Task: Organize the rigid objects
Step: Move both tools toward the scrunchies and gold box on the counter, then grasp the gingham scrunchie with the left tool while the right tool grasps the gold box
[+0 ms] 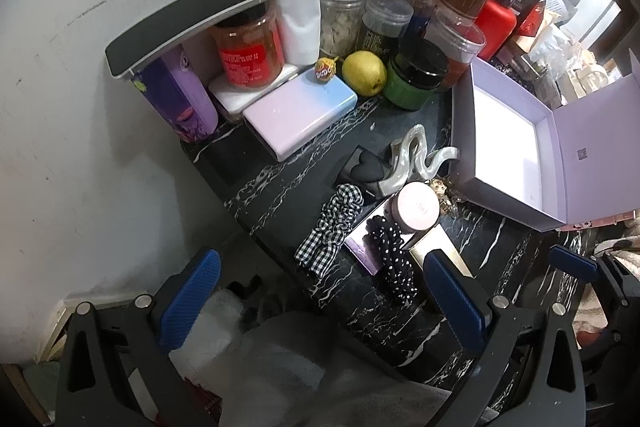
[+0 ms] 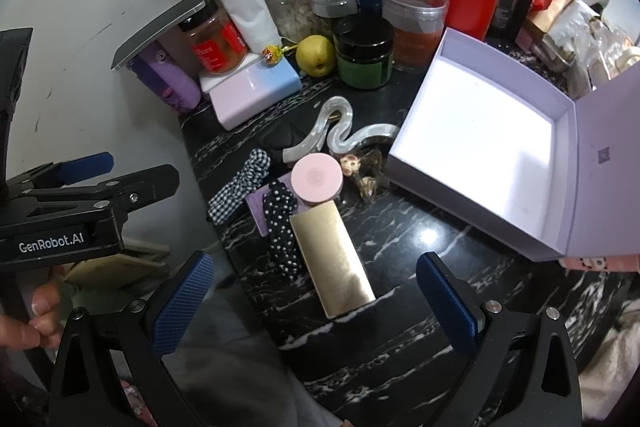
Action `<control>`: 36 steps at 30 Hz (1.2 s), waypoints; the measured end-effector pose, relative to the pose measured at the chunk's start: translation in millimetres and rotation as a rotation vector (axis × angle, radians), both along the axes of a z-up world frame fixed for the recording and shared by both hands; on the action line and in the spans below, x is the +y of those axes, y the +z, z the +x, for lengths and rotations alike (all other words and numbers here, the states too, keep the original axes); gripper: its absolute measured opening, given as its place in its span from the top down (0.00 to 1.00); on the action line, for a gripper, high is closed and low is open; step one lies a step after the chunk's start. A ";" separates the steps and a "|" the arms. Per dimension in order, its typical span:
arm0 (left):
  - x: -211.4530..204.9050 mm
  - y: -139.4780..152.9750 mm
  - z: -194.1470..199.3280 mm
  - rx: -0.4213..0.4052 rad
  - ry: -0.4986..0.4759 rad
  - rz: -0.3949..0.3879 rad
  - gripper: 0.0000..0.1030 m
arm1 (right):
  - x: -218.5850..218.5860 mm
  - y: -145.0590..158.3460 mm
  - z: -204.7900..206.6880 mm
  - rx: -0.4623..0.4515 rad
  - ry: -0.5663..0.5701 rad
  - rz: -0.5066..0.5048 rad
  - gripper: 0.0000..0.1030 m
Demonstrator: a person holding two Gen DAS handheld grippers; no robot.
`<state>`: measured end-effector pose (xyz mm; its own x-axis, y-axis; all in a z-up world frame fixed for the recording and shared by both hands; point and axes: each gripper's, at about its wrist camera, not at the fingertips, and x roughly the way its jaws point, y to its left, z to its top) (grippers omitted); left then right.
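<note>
both grippers, the left gripper (image 1: 320, 291) and the right gripper (image 2: 316, 295), hang with fingers spread wide and holding nothing above the black marble table (image 2: 400, 327). the gold case (image 2: 332, 259) lies flat just beside the pink round tin (image 2: 316, 179) and the dotted scrunchie (image 2: 282, 227), near the open lilac box (image 2: 480, 139).

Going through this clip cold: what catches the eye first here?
The open lavender box, empty and brightly lit, sits on the right of the black marble counter. Left of it lies a small pile: a gold case, a pink round compact and a wavy pearly hair clip. Both tools hover open, holding nothing.
</note>
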<state>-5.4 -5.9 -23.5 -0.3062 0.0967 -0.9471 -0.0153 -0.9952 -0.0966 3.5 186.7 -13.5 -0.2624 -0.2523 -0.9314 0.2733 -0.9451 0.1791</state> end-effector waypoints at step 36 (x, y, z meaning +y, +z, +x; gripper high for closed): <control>4.3 -92.7 -30.7 -0.171 -0.129 -0.045 0.20 | 6.8 -88.3 -22.4 -0.154 0.059 0.055 0.18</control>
